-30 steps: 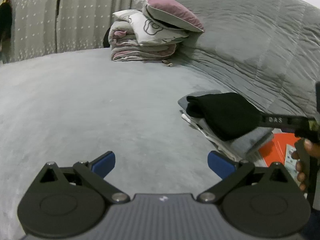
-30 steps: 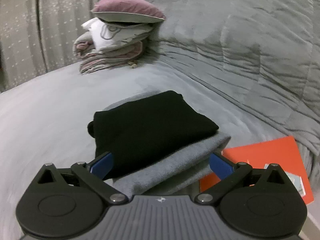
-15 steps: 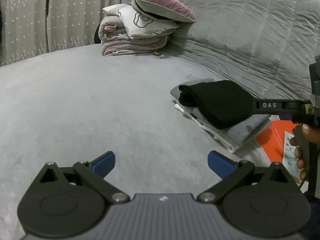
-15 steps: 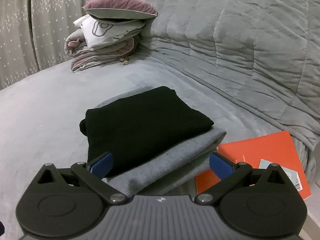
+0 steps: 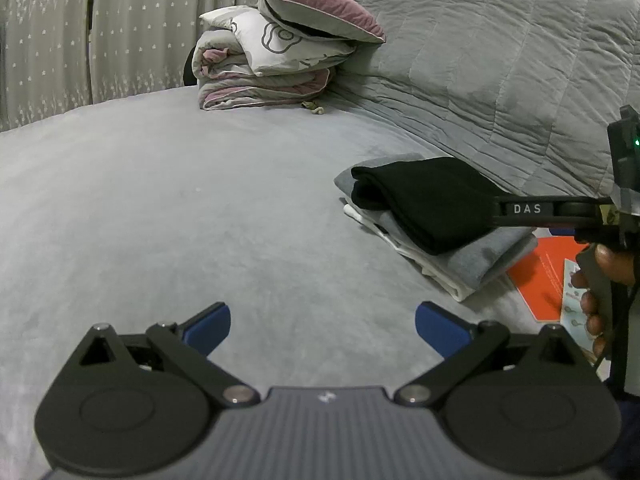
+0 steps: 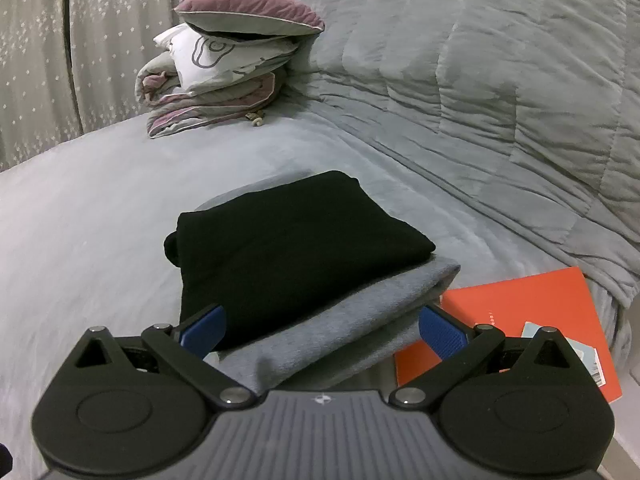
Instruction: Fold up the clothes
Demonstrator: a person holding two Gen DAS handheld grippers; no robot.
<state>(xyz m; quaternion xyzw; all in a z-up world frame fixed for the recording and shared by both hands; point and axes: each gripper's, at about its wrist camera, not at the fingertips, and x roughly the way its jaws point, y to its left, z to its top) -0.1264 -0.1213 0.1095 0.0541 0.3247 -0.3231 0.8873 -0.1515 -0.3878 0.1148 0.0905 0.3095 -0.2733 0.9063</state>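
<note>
We hold the left gripper (image 5: 323, 325) and right gripper (image 6: 322, 329) spread wide, empty; the folded black garment (image 6: 288, 240) tops a grey one (image 6: 340, 332) on the grey bed (image 5: 160, 208); curtains (image 5: 80, 32) behind.

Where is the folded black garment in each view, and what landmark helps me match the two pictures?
Left wrist view: the black garment sits right of centre, on top of the folded stack, partly behind the right claw's arm.
Right wrist view: the black garment lies at centre, just beyond the open right claw.
Shared landmark: the pillow pile at the far end of the bed, upper middle in both.
</note>
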